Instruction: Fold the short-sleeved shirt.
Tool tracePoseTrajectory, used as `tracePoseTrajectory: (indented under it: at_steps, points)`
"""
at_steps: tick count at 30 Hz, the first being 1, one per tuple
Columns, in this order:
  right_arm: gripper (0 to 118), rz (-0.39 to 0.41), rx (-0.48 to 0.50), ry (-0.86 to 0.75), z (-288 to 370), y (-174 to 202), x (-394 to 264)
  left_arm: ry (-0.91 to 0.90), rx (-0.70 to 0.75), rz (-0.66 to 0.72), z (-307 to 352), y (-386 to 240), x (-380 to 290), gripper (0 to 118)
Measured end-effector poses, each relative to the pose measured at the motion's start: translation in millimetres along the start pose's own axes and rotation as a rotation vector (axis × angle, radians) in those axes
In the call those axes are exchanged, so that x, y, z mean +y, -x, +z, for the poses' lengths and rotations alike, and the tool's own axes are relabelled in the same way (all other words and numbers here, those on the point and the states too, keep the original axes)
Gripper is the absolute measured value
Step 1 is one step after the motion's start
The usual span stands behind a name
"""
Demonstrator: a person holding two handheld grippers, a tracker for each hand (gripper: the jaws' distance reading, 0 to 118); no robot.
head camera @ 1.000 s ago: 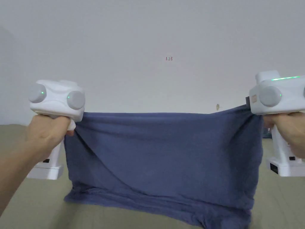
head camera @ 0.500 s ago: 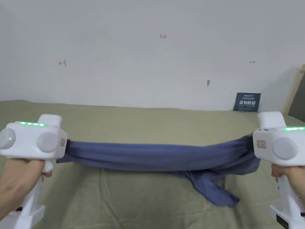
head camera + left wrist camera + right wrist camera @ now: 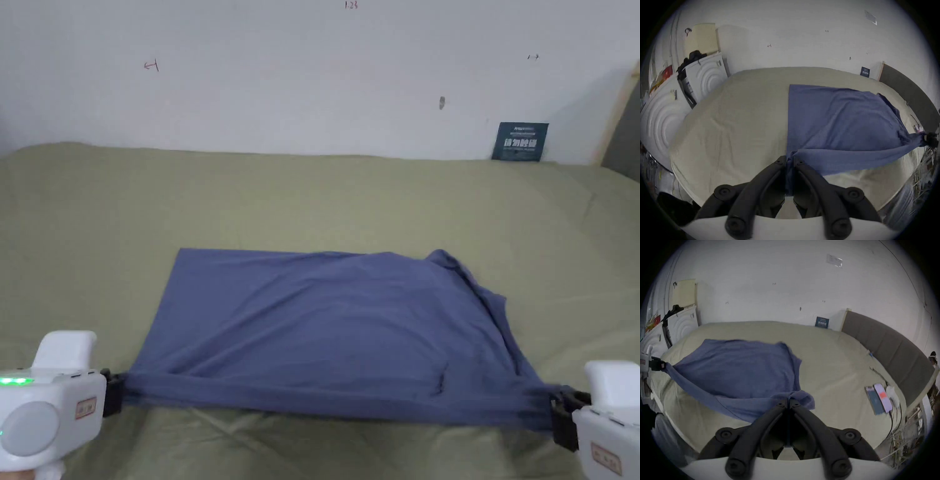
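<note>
At the near edge of a bed, two handheld grippers pull taut the near hem of a blue short-sleeved shirt [image 3: 331,325]. The left gripper [image 3: 790,162], at 8 o'clock in the head view, has its jaws closed together on a bunched corner of the cloth; the right gripper [image 3: 788,401], at 4 o'clock, is likewise clamped on the opposite corner, with a loose flap curling just beside its tips. Between them the hem hangs as a tight band, lifted off the olive bedsheet [image 3: 312,194].

Beyond the band, the shirt's body lies spread toward 12 o'clock, its left edge straight, its right side rumpled and ridged near 2 o'clock. Farther right on the sheet, well apart from the shirt, lie two phones [image 3: 878,396] with a cable. A small dark sign [image 3: 520,141] leans against the white wall at the far edge.

The risk, as it looks from here: the creased right side may get sealed into the fold if it is not smoothed first, and uneven pull or a slipping pinch on either thin corner could skew the shirt or drop the hem.
</note>
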State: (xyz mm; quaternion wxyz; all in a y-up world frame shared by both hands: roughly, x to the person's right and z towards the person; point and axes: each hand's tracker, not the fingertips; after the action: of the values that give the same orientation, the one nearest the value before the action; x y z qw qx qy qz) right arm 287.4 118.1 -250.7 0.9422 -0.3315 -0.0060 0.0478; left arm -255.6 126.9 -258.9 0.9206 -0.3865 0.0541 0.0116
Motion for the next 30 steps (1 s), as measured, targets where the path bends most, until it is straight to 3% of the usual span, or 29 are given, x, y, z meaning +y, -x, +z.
tracePoseTrajectory:
  at_steps: [9,18,19,20,21,22,23,24,25,28,29,30]
  points:
    - [1,-0.139,0.018,0.046,-4.7,-7.6,-41.0,0.028,-0.011,0.003,0.9,2.7,-24.4,7]
    - [2,-0.131,0.019,0.05,-5.3,-6.0,-43.5,0.052,-0.053,0.05,-0.3,7.7,-24.1,9]
    - [20,-0.141,0.027,0.057,-5.2,-6.2,-44.1,0.054,-0.065,0.059,0.0,9.0,-24.5,29]
    - [57,-0.155,0.016,0.062,-4.2,-6.3,-45.2,0.057,-0.073,0.07,0.4,10.8,-25.2,66]
    - [88,-0.167,0.006,0.074,-3.2,-7.0,-46.0,0.06,-0.067,0.077,1.5,12.2,-27.0,92]
    - [102,-0.181,0.01,0.108,-3.3,-10.7,-47.5,0.06,-0.07,0.077,2.2,14.4,-31.6,106]
    - [102,-0.2,0.026,0.124,-2.4,-13.4,-50.0,0.056,-0.058,0.085,4.8,15.8,-34.3,106]
    - [117,-0.199,0.028,0.073,8.4,-14.6,-58.8,0.005,-0.029,0.097,16.3,17.1,-32.0,118]
    - [108,-0.2,0.014,0.071,11.8,-15.2,-60.6,0.022,-0.036,0.088,22.7,17.7,-31.7,113]
    - [111,-0.202,-0.015,0.06,30.6,-11.2,-58.3,-0.002,-0.028,0.121,38.1,23.3,-44.3,108]
    - [107,-0.198,-0.017,0.06,36.2,-10.7,-60.9,-0.008,-0.031,0.128,42.8,25.2,-46.6,101]
    - [97,-0.196,-0.015,0.054,40.7,-10.3,-63.9,-0.013,-0.029,0.13,45.1,26.8,-48.7,86]
